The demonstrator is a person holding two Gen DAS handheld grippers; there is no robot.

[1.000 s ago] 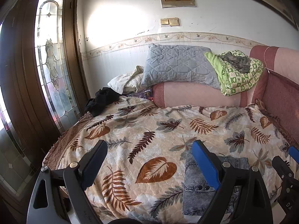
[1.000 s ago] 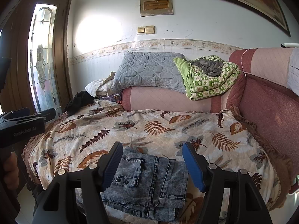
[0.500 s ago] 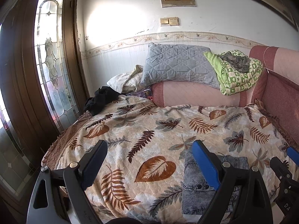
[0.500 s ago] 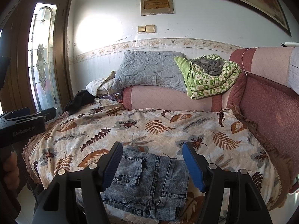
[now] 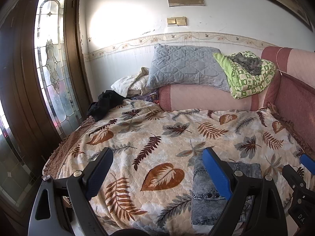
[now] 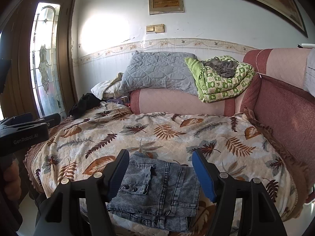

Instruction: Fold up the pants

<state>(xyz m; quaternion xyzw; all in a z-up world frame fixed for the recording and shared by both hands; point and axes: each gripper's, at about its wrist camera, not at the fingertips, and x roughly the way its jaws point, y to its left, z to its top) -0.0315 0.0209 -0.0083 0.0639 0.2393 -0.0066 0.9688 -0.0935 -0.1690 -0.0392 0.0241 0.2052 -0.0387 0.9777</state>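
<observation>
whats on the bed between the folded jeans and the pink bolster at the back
Only bare leaf-print bedspread. The right wrist view shows an unbroken stretch from the folded jeans to the pink bolster, with nothing lying on it.

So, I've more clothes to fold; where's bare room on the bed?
Free: the leaf-print cover between the folded jeans and the pink bolster, and left of the jeans. Crowded: the far-left corner, with black clothing and pillows.
</observation>
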